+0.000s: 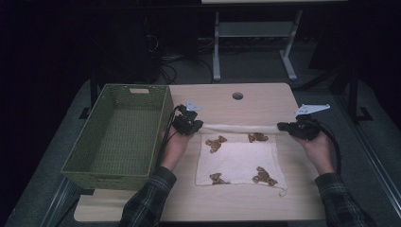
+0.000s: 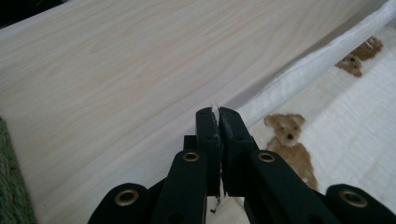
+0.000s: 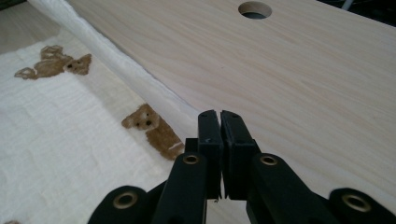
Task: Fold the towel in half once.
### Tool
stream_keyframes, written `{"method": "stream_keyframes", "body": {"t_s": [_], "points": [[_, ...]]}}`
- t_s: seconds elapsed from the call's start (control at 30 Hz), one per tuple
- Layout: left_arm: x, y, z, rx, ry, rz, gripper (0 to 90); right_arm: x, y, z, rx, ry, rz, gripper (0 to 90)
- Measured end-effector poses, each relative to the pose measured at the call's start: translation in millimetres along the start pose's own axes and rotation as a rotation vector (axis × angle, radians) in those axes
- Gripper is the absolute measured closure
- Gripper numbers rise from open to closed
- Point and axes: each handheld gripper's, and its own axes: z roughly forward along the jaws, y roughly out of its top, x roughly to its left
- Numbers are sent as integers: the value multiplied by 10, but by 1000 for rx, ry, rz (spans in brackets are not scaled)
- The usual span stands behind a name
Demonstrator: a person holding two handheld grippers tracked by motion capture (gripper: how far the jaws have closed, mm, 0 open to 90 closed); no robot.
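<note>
— What have your tools got?

— My left tool [image 1: 188, 124] has its jaws pressed together on the far left corner of the cream cloth printed with brown teddy bears [image 1: 239, 161]; in the left gripper view [image 2: 218, 122] I see a sliver of white fabric pinched at the tips. My right tool [image 1: 299, 128] is clamped the same way on the far right corner [image 3: 219, 122].

— And the cloth itself?

— It lies on the pale wooden table [image 1: 255, 101], stretched between my two tools. Its far edge is a raised, rolled fold [image 1: 241, 128] running from one tool to the other, and the rest lies flat towards me, with a bear near each corner. A small loop sticks out at the near right corner.

— Anything else around?

— A green woven rectangular basket [image 1: 120, 135] stands just left of my left hand, hanging over the table's left edge. A round cable hole [image 1: 237, 96] sits in the table beyond the fold.
</note>
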Motion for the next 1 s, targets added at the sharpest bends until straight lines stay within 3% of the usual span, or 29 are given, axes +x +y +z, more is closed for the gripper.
{"method": "stream_keyframes", "body": {"t_s": [0.17,0.4,0.6,1.0], "points": [[-87,-84,-21,13,13,29,873,88,-98,-24,-1,0,-11,874],[-150,-241,-78,11,-25,15,873,168,-230,-92,-9,26,12,875],[-180,-324,-146,-6,-68,-26,873,248,-320,-196,-30,45,28,877],[-320,-498,-286,18,-100,-8,873,450,-478,-367,-17,58,4,876]]}}
